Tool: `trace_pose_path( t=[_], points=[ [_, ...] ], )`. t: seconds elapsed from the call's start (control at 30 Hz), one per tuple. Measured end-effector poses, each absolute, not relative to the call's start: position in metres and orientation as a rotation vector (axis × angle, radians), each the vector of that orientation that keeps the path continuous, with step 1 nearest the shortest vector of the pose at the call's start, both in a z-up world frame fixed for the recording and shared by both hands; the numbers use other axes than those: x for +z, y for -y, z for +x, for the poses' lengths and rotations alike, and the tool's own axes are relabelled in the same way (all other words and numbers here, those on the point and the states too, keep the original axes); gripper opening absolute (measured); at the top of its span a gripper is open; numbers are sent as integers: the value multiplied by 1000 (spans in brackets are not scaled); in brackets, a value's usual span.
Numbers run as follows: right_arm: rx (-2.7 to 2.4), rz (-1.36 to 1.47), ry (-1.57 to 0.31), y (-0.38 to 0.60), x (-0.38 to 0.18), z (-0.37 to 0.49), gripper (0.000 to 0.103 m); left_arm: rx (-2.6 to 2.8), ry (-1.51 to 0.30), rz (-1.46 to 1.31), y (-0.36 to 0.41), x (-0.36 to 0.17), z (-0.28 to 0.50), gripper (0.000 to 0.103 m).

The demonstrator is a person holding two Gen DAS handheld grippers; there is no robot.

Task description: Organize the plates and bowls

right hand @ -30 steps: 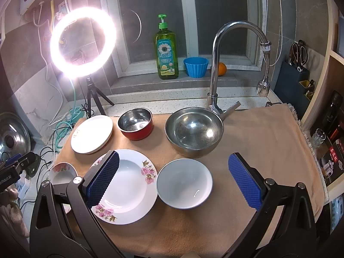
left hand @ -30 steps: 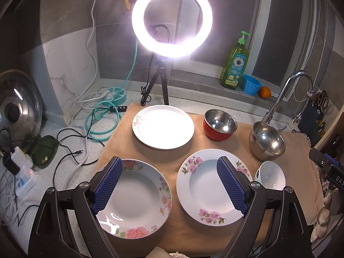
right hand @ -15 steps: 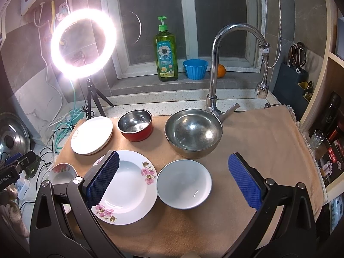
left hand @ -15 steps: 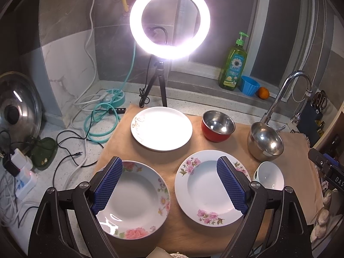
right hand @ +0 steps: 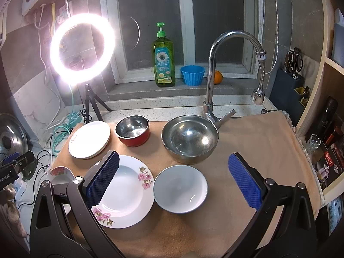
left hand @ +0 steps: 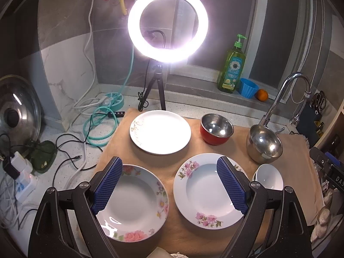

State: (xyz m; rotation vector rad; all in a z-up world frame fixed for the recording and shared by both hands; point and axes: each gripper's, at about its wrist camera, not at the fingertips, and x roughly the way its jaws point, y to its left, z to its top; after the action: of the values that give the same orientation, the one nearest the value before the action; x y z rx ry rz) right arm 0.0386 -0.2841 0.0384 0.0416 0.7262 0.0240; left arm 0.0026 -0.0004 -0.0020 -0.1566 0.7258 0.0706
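Jaws of left gripper [left hand: 169, 185] and right gripper [right hand: 174, 182] spread wide, empty, bare cloth [right hand: 258, 142] right of steel bowl [right hand: 190, 138].

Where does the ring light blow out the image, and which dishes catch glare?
Left wrist view: ring light clips to white with a halo, and the plain plate below it is washed out. Right wrist view: the light sits off to the side, that plate is still overexposed, and the steel bowl shows small hotspots. Fisheye bends edges in both.
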Motion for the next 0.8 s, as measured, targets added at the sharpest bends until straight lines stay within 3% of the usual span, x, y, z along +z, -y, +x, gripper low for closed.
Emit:
trace_pose_path(
  t=[0.8],
  points=[
    [19,42,-716,281,40,41,103,64,-718,-153,2,3,7,90]
  ],
)
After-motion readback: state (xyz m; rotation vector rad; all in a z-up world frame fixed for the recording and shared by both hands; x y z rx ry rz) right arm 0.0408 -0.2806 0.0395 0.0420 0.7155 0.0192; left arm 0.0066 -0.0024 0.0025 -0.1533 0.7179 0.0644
